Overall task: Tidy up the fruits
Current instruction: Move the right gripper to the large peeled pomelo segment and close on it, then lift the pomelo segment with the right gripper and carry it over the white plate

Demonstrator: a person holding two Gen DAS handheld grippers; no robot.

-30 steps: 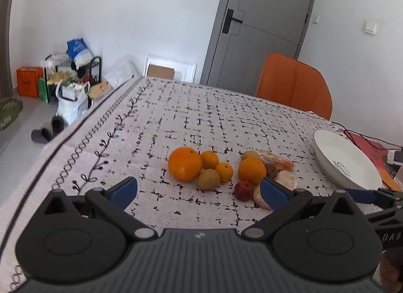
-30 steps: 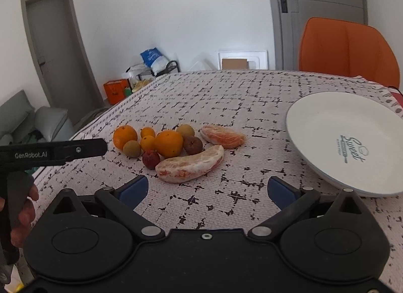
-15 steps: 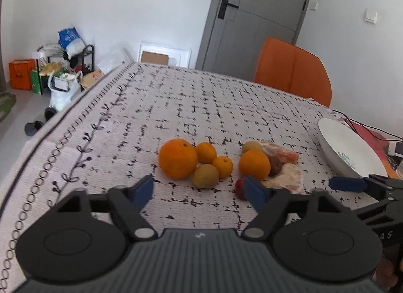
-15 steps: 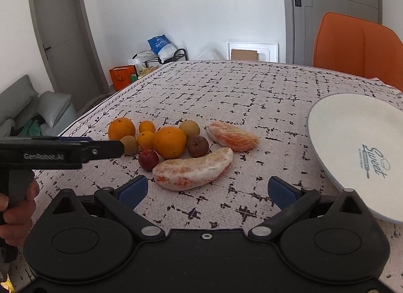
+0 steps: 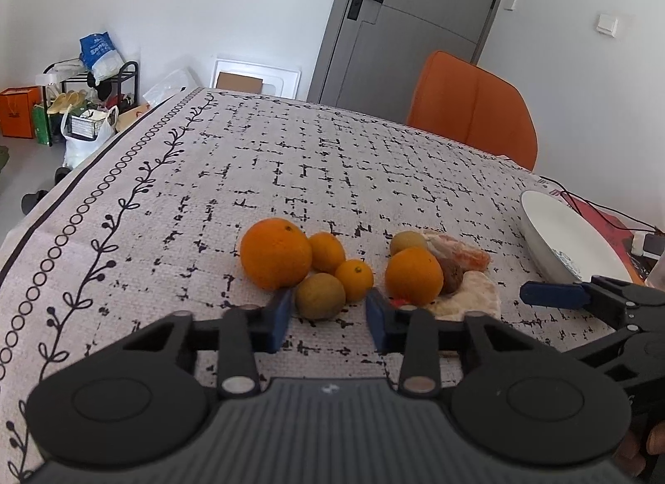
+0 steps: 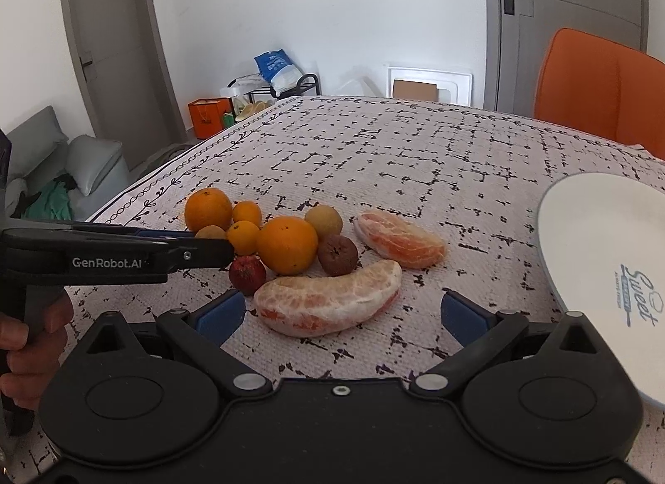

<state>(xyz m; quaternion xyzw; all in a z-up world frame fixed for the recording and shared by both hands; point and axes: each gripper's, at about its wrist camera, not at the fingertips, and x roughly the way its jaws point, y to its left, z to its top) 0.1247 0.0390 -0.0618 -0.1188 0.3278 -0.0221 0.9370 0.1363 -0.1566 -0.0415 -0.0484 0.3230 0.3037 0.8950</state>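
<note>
Fruit lies in a cluster on the patterned tablecloth: a large orange (image 5: 276, 253), a second orange (image 5: 413, 276), small mandarins (image 5: 354, 279), a brownish-green fruit (image 5: 320, 295), a red fruit (image 6: 247, 274), a wrinkled brown fruit (image 6: 337, 254) and two peeled pomelo segments (image 6: 328, 305) (image 6: 399, 238). My left gripper (image 5: 328, 319) is closing its jaws to a narrow gap. The brownish-green fruit sits just ahead of its tips and the pads do not press it. My right gripper (image 6: 343, 313) stands wide open with the near pomelo segment between its fingertips, untouched.
A white plate (image 6: 602, 234) sits at the right of the table. An orange chair (image 5: 474, 109) stands at the far edge, and cables and red items (image 5: 602, 213) lie behind the plate. The table's left edge (image 5: 62, 201) drops to a cluttered floor.
The left jaws have narrowed from wide open to a small gap. Both grippers have come closer to the fruit, which now looks larger in both views.
</note>
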